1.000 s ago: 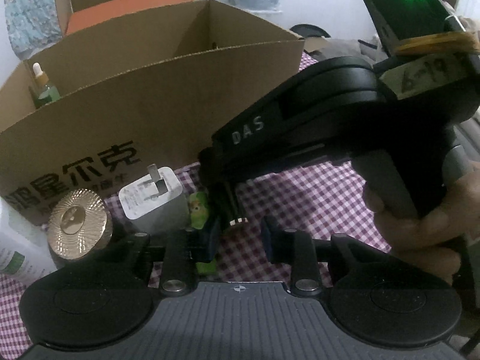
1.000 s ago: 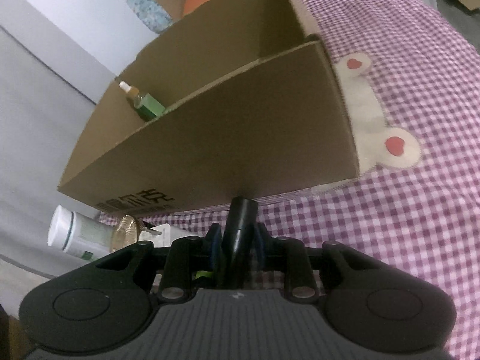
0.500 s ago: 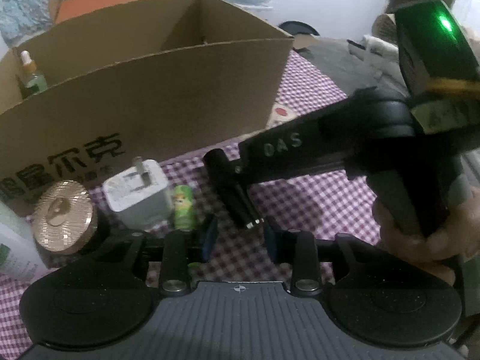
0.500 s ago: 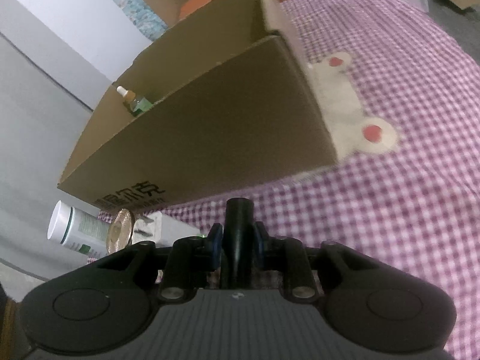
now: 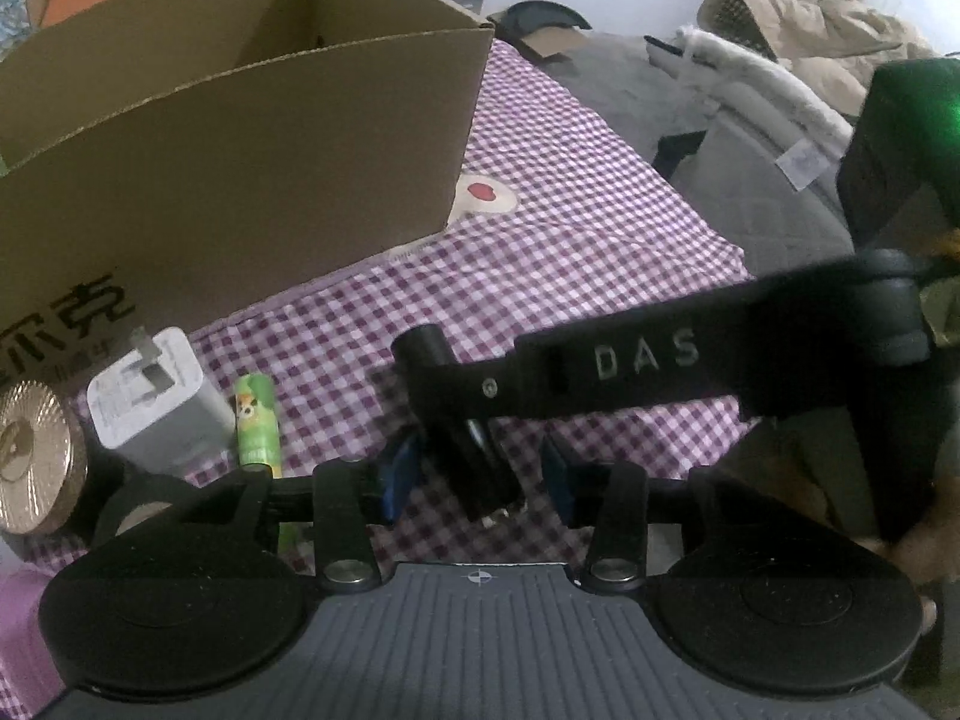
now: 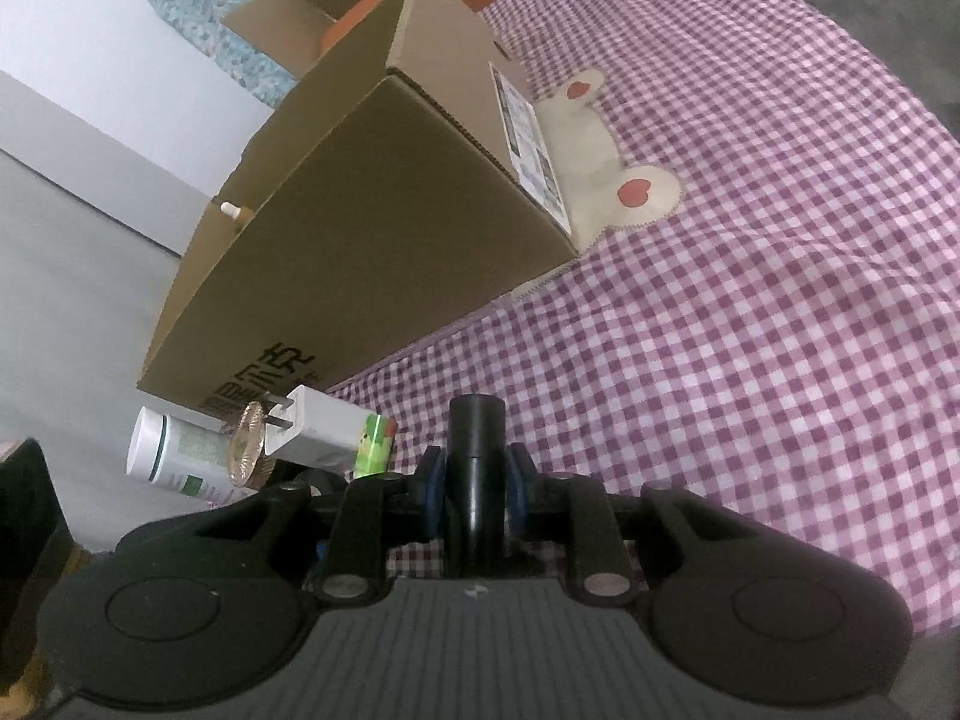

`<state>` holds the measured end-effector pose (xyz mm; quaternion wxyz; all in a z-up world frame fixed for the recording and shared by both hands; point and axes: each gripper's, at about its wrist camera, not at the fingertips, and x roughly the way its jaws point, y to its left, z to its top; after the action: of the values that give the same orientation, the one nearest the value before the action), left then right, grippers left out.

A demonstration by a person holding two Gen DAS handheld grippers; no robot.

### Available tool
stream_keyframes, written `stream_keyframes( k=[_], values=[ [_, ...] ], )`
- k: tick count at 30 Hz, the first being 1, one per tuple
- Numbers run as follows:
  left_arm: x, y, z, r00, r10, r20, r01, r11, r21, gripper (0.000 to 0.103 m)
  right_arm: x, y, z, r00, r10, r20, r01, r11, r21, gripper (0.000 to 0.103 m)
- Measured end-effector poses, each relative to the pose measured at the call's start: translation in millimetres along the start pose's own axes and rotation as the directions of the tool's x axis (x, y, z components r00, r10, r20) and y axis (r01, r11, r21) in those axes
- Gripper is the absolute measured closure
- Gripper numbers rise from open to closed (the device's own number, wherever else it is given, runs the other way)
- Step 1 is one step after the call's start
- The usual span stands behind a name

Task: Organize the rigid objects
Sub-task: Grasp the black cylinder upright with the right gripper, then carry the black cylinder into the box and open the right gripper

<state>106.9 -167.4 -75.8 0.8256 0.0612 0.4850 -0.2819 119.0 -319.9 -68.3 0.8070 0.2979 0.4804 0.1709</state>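
Right tongs point(image 6: 474, 495) clamp a smooth black cylinder point(image 6: 476, 420) at lower centre; left tongs point(image 5: 477, 471) gape wide; corrugated cardboard box point(image 6: 384, 228) upper left on checked cloth point(image 6: 750, 300), beside white square charger point(image 5: 153, 405), ribbed gold lid point(image 5: 30, 456).

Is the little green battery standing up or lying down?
Lying down. The green battery rests flat on the checkered cloth, beside the white charger.

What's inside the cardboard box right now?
In the right wrist view, only a dropper bottle's pale tip pokes above the box rim. The left wrist view shows bare inner walls; the floor and anything lower are hidden.
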Motion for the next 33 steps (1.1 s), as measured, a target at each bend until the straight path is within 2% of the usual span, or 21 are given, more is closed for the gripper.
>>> stream_keyframes(
  k=[4,8,19,27,33],
  values=[
    [3.7,0.1,3.5,1.000,0.019,-0.002,-0.019,1.000,0.006,0.061,-3.4,-4.3,-0.9,1.000,0.010,0.001,-0.010,1.000,0.006,0.080],
    [6.1,0.2,6.5,0.999,0.044,0.003,-0.044,0.999,0.012,0.069,-0.7,-2.1,0.2,1.000,0.016,-0.002,-0.016,1.000,0.010,0.079],
    [3.0,-1.8,8.1,0.998,0.060,0.011,-0.060,0.998,0.017,0.074,-1.3,-0.4,-2.0,1.000,0.028,0.014,-0.028,0.999,0.018,0.079],
    [-31.0,-5.3,9.0,0.993,0.062,0.096,-0.064,0.998,0.014,0.076,-23.8,19.9,-1.3,0.996,0.057,0.062,-0.056,0.998,-0.016,0.079],
    [-73.0,-8.8,14.0,0.976,0.090,0.199,-0.097,0.995,0.027,0.076,-49.9,53.7,3.6,0.987,0.100,0.126,-0.089,0.992,-0.092,0.079]
  ],
)
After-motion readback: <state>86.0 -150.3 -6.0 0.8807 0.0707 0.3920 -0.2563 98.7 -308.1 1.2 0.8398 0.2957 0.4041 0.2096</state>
